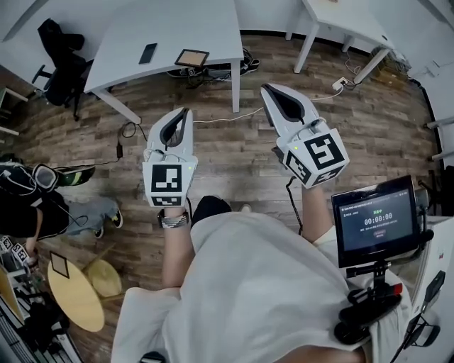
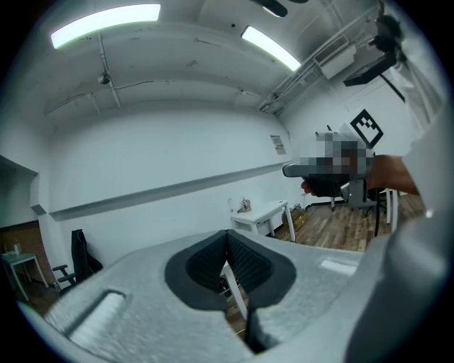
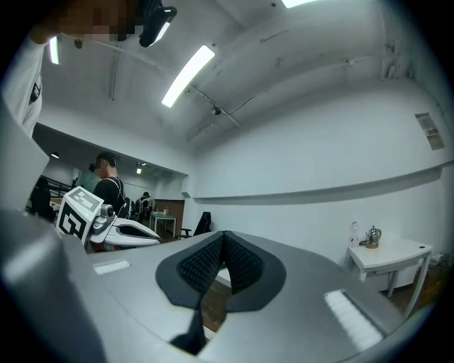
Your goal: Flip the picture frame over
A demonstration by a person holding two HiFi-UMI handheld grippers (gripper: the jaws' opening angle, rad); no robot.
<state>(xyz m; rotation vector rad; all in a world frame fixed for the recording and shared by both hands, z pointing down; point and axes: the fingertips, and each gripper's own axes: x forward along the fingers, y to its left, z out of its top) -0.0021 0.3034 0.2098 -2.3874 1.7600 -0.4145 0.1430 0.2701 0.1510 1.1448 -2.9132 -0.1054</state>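
The picture frame [image 1: 192, 57], a small wood-edged frame with a dark middle, lies flat near the front edge of a white table [image 1: 206, 25] in the head view. Both grippers hang in the air over the wooden floor, well short of the table. My left gripper [image 1: 186, 111] is shut with nothing in it, and its dark pads meet in its own view [image 2: 228, 235]. My right gripper [image 1: 267, 88] is also shut and empty [image 3: 223, 235]. Neither gripper view shows the frame; each shows the other gripper off to one side, over walls and ceiling.
A dark phone [image 1: 147, 53] lies on the table left of the frame. A black chair [image 1: 62, 60] stands at the left, a second white table [image 1: 340, 21] at the back right. Cables [image 1: 220, 119] cross the floor. A screen on a stand [image 1: 374, 220] is at my right, a round yellow stool [image 1: 74, 294] and a seated person [image 1: 42, 205] at my left.
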